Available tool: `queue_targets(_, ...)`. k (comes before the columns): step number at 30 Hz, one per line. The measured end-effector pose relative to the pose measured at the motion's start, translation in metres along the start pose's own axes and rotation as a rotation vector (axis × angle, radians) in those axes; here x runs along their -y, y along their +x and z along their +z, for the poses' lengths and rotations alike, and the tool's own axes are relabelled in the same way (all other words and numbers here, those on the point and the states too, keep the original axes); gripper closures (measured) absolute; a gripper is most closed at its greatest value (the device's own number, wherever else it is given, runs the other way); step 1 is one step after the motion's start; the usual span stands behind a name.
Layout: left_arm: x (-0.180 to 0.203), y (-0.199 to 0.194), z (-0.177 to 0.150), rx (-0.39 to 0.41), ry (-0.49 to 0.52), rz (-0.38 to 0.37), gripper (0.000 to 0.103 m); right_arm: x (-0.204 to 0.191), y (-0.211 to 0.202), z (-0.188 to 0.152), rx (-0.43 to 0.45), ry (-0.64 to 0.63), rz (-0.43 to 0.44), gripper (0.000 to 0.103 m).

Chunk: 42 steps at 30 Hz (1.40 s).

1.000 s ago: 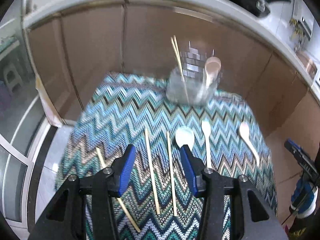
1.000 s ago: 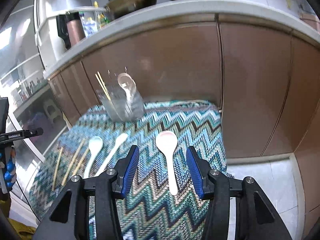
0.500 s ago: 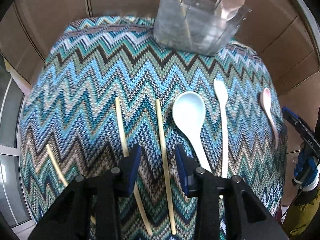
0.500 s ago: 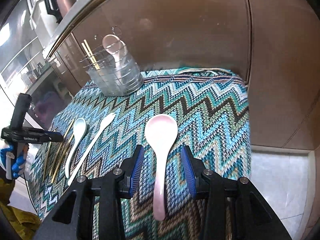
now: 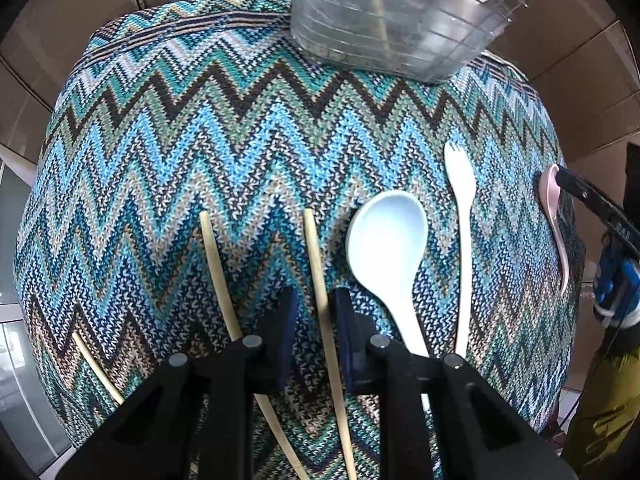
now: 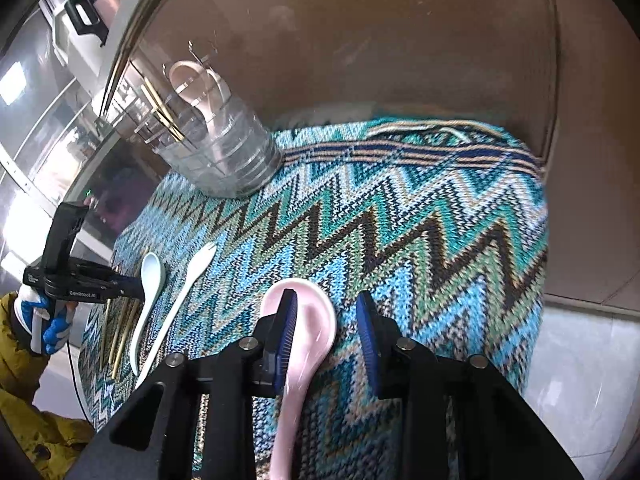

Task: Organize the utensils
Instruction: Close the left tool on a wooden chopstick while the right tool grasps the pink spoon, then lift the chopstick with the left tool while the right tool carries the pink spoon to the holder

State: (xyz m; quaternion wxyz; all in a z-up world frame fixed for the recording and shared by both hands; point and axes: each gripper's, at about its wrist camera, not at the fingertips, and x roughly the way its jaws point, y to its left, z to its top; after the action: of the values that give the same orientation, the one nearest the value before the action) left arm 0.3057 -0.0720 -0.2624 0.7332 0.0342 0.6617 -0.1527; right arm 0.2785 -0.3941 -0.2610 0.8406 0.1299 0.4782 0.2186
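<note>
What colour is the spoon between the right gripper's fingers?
Pale pink spoon; clearest in the right wrist view.

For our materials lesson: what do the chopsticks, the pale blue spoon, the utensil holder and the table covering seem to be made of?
Chopsticks: pale tan with a matte look, probably bamboo or wood.
Pale blue spoon: smooth and evenly coloured with a soft sheen, likely ceramic or melamine; the look leaves it open.
Utensil holder: see-through ribbed wall under a thin metal wire grid, likely clear plastic.
Table covering: knitted zigzag fabric, with visible stitches.
</note>
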Motion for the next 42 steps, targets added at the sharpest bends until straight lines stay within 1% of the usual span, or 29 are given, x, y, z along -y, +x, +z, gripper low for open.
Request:
queue_targets(3,0.004,0.001,0.002,0.0,0.015,0.014,0.09,0.0,0.015,0.004,-0.068,-0.028,0.026,0.083)
queue_targets(5,0.006,0.002,0.003,0.007,0.014,0.021,0.093,-0.003,0.021,0.005,-0.095,-0.056,0.028,0.089)
queue_targets(6,0.007,0.003,0.004,0.013,0.009,0.021,0.094,-0.005,0.022,0.004,-0.1,-0.064,0.026,0.09)
queue_targets(8,0.005,0.002,0.004,0.023,0.0,0.016,0.096,-0.012,0.022,0.004,-0.101,-0.094,0.014,0.096)
queue_targets(10,0.001,-0.003,-0.003,0.041,-0.01,0.016,0.097,-0.018,0.019,0.004,-0.093,-0.123,0.002,0.096)
queue_targets(12,-0.002,-0.008,-0.011,0.072,-0.015,0.011,0.098,-0.026,0.017,0.001,-0.081,-0.146,-0.03,0.096)
queue_targets(15,-0.001,-0.016,-0.022,0.124,-0.022,0.033,0.098,-0.038,0.008,-0.008,-0.049,-0.18,-0.092,0.097)
queue_targets(18,-0.004,-0.025,-0.032,0.159,-0.041,0.033,0.098,-0.061,-0.002,-0.021,-0.006,-0.234,-0.191,0.097)
queue_targets(21,-0.01,-0.038,-0.042,0.197,-0.079,0.01,0.098,-0.081,-0.018,-0.03,0.049,-0.267,-0.257,0.096)
queue_targets(25,-0.02,-0.057,-0.057,0.244,-0.1,-0.007,0.098,-0.104,-0.039,-0.035,0.111,-0.298,-0.318,0.096)
queue_targets(32,-0.029,-0.1,-0.082,0.351,-0.122,-0.045,0.098,-0.142,-0.071,-0.045,0.201,-0.342,-0.38,0.096)
queue_targets(36,-0.027,-0.122,-0.093,0.407,-0.12,-0.069,0.098,-0.161,-0.082,-0.048,0.246,-0.353,-0.379,0.096)
queue_targets(38,-0.021,-0.132,-0.094,0.435,-0.12,-0.087,0.098,-0.171,-0.089,-0.047,0.274,-0.35,-0.374,0.096)
queue_targets(42,-0.014,-0.153,-0.09,0.503,-0.109,-0.096,0.098,-0.188,-0.097,-0.041,0.329,-0.35,-0.371,0.096)
